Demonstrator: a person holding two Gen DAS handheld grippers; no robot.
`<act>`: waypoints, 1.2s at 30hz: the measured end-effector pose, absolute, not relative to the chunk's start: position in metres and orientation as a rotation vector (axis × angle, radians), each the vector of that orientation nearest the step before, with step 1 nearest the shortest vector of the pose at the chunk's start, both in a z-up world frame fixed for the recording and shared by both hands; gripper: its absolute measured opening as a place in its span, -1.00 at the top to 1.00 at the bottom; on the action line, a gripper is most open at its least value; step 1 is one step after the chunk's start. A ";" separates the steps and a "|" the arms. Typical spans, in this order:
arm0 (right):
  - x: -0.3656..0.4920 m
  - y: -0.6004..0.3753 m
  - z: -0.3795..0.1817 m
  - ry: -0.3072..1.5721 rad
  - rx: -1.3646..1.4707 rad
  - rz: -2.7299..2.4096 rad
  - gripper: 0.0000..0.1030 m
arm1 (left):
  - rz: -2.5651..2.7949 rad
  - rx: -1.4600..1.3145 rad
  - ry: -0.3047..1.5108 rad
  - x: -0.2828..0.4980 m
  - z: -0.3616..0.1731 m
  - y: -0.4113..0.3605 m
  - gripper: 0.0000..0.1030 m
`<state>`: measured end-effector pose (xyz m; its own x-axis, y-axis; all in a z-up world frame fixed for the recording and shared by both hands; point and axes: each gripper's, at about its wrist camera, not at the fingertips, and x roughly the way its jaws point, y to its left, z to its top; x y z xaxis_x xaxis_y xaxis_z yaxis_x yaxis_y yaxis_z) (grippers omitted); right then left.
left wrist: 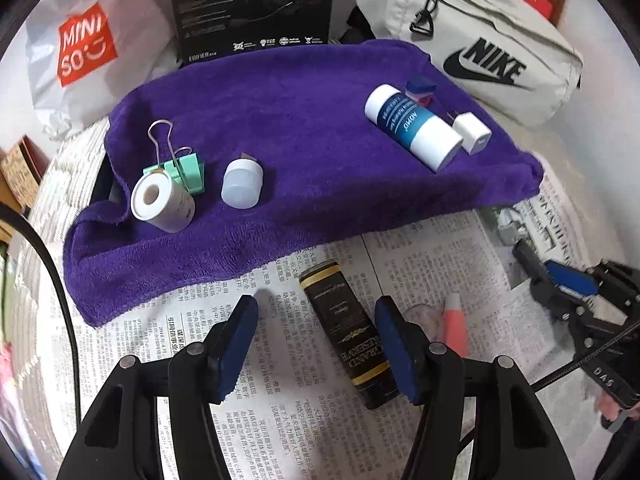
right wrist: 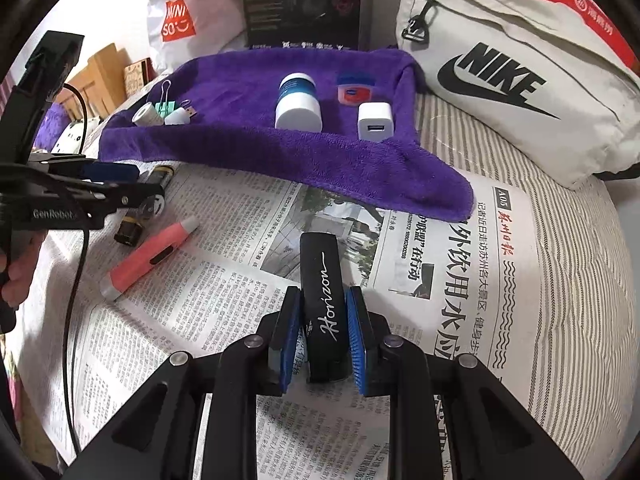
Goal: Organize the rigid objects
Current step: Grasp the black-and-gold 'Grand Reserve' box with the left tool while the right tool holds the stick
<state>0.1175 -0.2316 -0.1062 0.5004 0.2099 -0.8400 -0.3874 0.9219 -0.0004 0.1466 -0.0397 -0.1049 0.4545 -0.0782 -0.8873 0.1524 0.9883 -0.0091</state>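
A purple towel [left wrist: 288, 128] [right wrist: 280, 148] lies on newspaper and holds a tape roll [left wrist: 162, 200], a green binder clip [left wrist: 184, 172], a white USB stick [left wrist: 242, 188], a blue-white bottle [left wrist: 412, 126] [right wrist: 298, 100], a small pink jar [right wrist: 354, 92] and a white charger [left wrist: 472, 132] [right wrist: 375, 121]. My left gripper [left wrist: 316, 344] is open around a black-gold tube [left wrist: 348, 332] lying on the newspaper. My right gripper [right wrist: 324, 336] is shut on a black "Horizon" case [right wrist: 322, 284]. A pink pen [right wrist: 150, 258] [left wrist: 454, 324] lies on the newspaper.
A Nike bag [right wrist: 508, 80] sits at the right, a Miniso bag [left wrist: 88, 48] at the back left and a black box [left wrist: 256, 4] behind the towel. The left gripper shows in the right wrist view [right wrist: 120, 188]. A striped cover [right wrist: 580, 280] lies under the newspaper [right wrist: 240, 280].
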 end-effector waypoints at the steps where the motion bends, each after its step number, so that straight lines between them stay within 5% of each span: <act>1: 0.116 -0.232 -0.106 0.982 -0.203 0.363 0.56 | -0.139 0.086 1.093 0.145 -0.105 -0.040 -0.15; 16: 0.118 -0.232 -0.106 0.987 -0.182 0.344 0.55 | -0.165 0.144 1.052 0.123 -0.106 -0.024 -0.17; 22: 0.119 -0.232 -0.107 0.985 -0.186 0.346 0.55 | -0.238 0.165 1.033 0.115 -0.103 -0.029 0.55; 36: 0.120 -0.231 -0.107 0.991 -0.201 0.353 0.54 | -0.258 0.170 1.030 0.122 -0.104 -0.032 0.52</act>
<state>0.1205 -0.2308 -0.1073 0.4972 0.1985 -0.8446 -0.3798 0.9250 -0.0061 0.1216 -0.0315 -0.1039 0.4887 -0.1316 -0.8625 0.2900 0.9569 0.0183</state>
